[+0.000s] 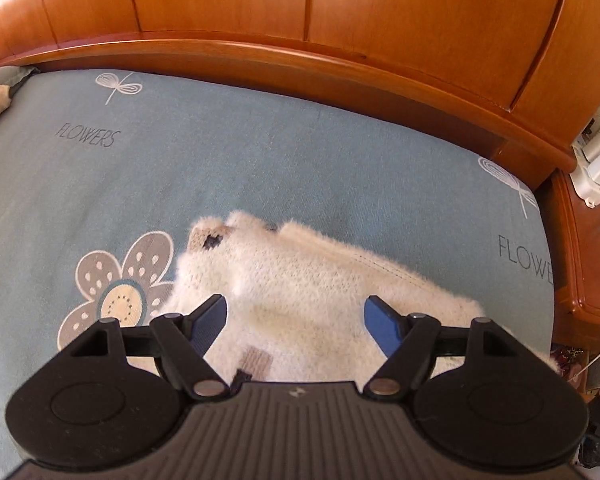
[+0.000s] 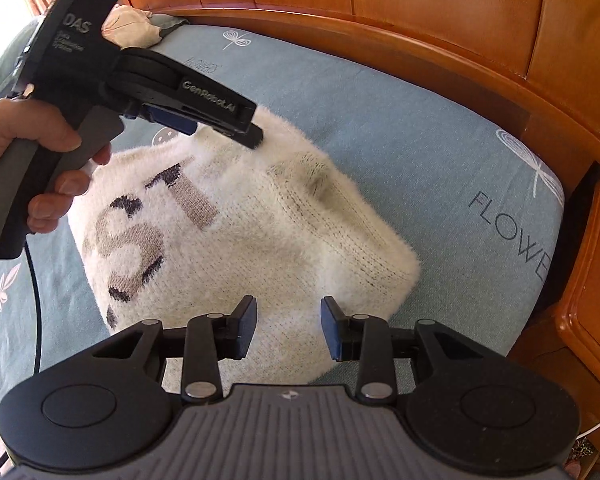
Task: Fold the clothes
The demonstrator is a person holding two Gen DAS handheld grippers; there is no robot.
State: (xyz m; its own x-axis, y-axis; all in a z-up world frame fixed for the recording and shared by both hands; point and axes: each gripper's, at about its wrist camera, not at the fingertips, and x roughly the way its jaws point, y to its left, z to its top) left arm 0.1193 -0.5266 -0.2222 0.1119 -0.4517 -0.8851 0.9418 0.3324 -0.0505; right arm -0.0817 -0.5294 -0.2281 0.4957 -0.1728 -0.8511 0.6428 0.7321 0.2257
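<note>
Cream sweater (image 2: 260, 216) on a blue-grey sheet (image 2: 400, 128)
The fuzzy sweater bears taupe letters edged in dark navy; the sheet shows white and grey flowers with "FLOWERS" lettering; the headboard (image 1: 340, 20) is orange-brown wood.

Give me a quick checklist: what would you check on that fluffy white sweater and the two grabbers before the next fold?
1. Sweater lies on the bed sheet: ok.
2. Left gripper open, holding nothing: ok.
3. Right gripper open, fabric not pinched: ok.
4. Sweater folded into a compact bundle: ok.
5. Edges neatly lined up: cannot tell.
6. Free sheet around the sweater: ok.
</note>
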